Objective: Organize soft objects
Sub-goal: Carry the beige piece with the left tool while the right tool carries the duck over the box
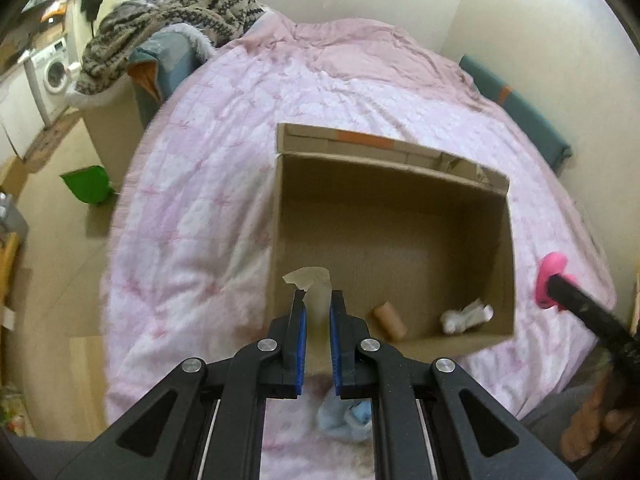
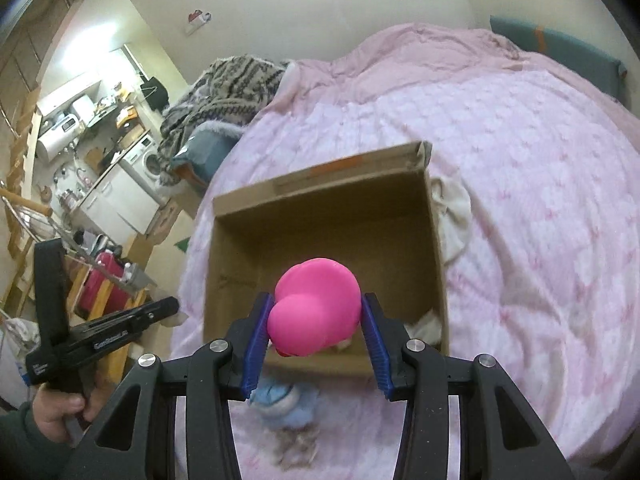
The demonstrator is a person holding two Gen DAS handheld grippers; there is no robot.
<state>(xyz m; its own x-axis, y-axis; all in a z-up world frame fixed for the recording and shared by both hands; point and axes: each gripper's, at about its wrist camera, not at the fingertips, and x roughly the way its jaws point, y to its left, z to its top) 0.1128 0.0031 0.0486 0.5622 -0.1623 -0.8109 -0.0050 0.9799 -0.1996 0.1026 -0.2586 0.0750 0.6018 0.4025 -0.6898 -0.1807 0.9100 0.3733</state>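
An open cardboard box (image 1: pixel 384 160) sits on a pink quilt (image 1: pixel 200 208). On its floor lie a tan roll (image 1: pixel 390 320) and a crumpled white cloth (image 1: pixel 466 316). My left gripper (image 1: pixel 318 296) is shut on a thin pale beige strip of soft material (image 1: pixel 314 280), held over the box's near left corner. My right gripper (image 2: pixel 316 300) is shut on a rounded bright pink soft toy (image 2: pixel 316 308) above the box (image 2: pixel 320 208). That pink toy (image 1: pixel 550 276) also shows at the right of the left wrist view. A pale blue soft thing (image 2: pixel 276 396) lies on the quilt in front of the box.
A white cloth (image 2: pixel 454 216) lies against the box's right outer wall. A patterned knit blanket (image 1: pixel 172 8) is heaped at the bed's far left corner. Beyond the left bed edge are a green dustpan (image 1: pixel 88 188) and a washing machine (image 1: pixel 52 72). A hand (image 2: pixel 60 412) holds the left gripper.
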